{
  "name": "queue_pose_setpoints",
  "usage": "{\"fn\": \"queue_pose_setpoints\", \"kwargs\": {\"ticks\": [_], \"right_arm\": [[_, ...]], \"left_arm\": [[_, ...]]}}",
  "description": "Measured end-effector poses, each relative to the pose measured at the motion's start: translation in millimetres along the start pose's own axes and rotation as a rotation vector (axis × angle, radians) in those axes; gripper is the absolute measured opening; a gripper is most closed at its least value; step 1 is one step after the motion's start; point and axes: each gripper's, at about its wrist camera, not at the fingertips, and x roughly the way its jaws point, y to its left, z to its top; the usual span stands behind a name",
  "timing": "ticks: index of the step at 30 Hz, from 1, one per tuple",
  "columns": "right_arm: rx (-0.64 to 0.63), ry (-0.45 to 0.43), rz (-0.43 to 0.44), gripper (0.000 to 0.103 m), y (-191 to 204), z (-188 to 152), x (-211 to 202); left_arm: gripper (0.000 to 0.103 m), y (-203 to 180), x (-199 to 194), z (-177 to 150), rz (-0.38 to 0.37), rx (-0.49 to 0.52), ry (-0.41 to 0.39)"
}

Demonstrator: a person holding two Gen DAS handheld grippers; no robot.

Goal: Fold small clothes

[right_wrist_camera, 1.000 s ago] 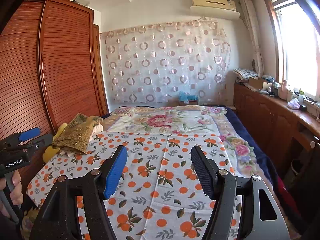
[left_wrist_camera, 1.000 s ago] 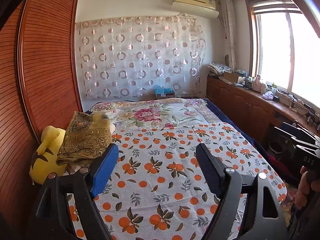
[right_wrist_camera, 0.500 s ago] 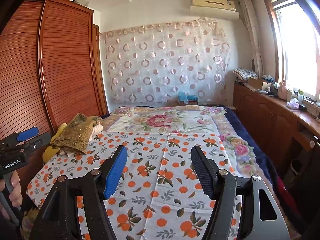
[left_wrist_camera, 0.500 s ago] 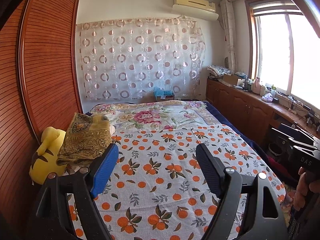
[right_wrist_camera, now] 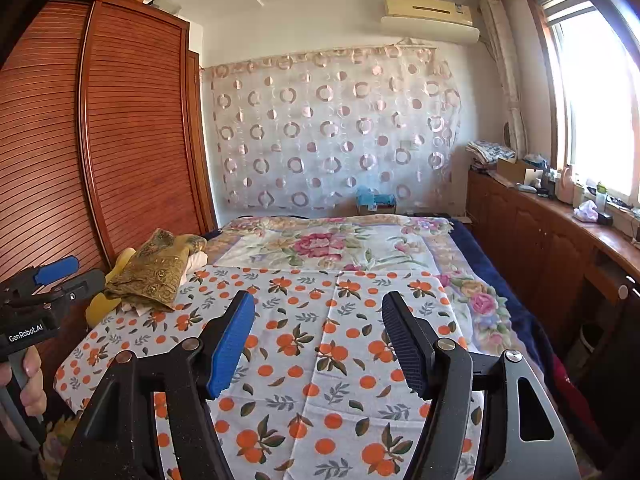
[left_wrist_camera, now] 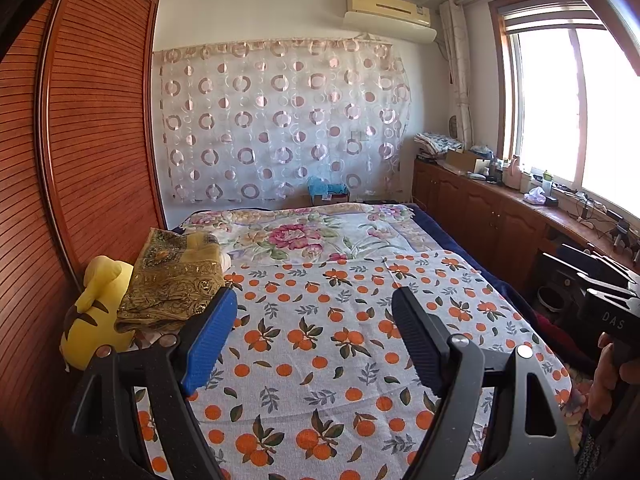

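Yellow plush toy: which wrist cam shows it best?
Left wrist. The yellow plush toy shows head, body and dark markings beside the gold patterned cloth. In the right wrist view, the cloth and the left gripper hide most of it.

The yellow plush toy (left_wrist_camera: 94, 312) was half hidden under the folded gold cloth (left_wrist_camera: 172, 284), and in the right wrist view only a sliver of it showed. The white garments (right_wrist_camera: 196, 260) beneath that cloth peeked out too little to identify. The items on the wooden counter (left_wrist_camera: 520, 200) were too small to tell. The near edge of the orange-print sheet (right_wrist_camera: 320, 360) was cut off by the frame.
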Motion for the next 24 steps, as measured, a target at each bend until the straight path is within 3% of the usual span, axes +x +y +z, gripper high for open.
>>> {"fn": "queue_pose_setpoints", "kwargs": {"ticks": [24], "right_arm": [[-0.001, -0.003, 0.004, 0.068, -10.1, -0.5, 2.5]], "left_arm": [[0.08, -1.9, -1.0, -1.6, 0.0, 0.001, -0.003]]}}
